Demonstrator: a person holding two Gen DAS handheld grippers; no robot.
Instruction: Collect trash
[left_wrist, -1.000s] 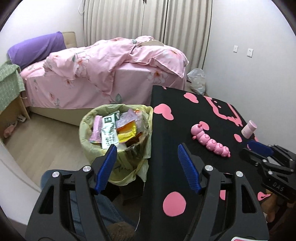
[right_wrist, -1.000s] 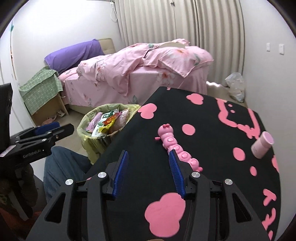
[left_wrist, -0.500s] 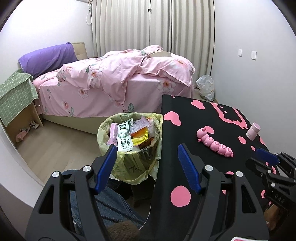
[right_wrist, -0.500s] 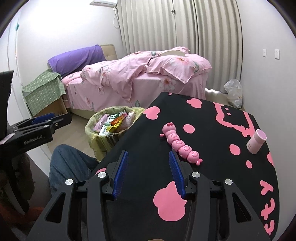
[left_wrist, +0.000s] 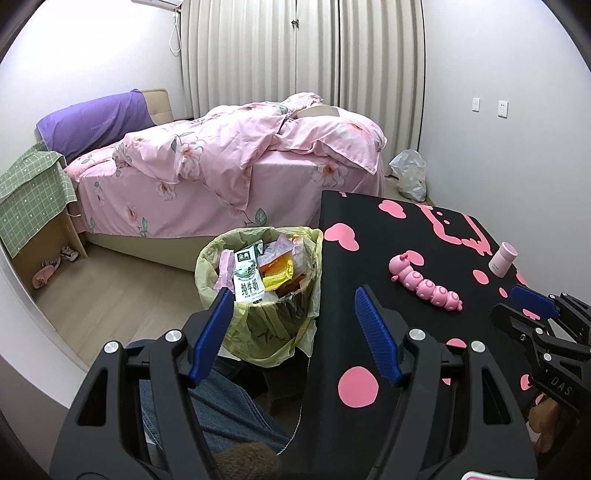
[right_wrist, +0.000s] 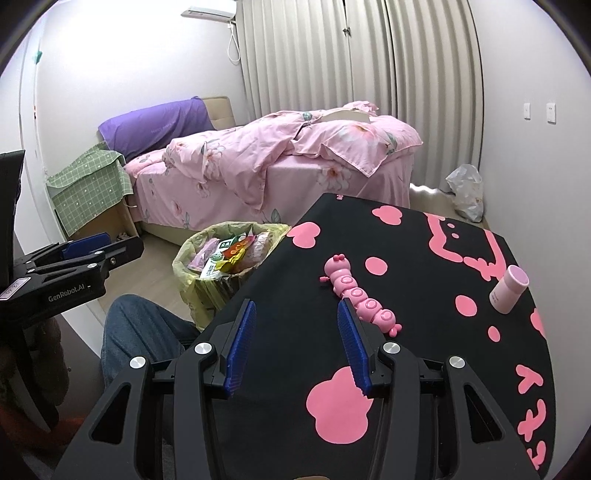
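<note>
in the left wrist view, the left gripper (left_wrist: 295, 325), a black two-finger clamp with ribbed blue pads, stands with its jaws wide apart and nothing between them, raised over the near left edge of the black table mat with pink blobs (left_wrist: 373, 266). past its left finger sits the round waste bin lined with a yellow-green plastic bag (left_wrist: 266, 325), on the pale wood floor just beside the table's left edge; it is heaped with trash, among it a white-and-green milk carton (left_wrist: 248, 275) standing on end, pink wrappers and an orange-yellow packet (left_wrist: 279, 266). on the mat lie a pink segmented caterpillar toy (left_wrist: 424, 286) and, further right, a small pale pink cylindrical bottle (left_wrist: 502, 259), upright and well apart from the toy. the right gripper (left_wrist: 532, 306) enters from the right edge, side-on. a blue-jeaned knee (left_wrist: 221, 410) shows below the fingers. behind stands a bed with rumpled pink floral bedding (left_wrist: 236, 162). in the right wrist view, the right gripper (right_wrist: 295, 339) hovers over the mat, jaws parted and empty, the caterpillar toy (right_wrist: 360, 293) just beyond its right finger. the bin (right_wrist: 225, 258) sits left of the table edge, the bottle (right_wrist: 508, 290) near the right edge, and the left gripper (right_wrist: 96, 249) pokes in from the left.
</note>
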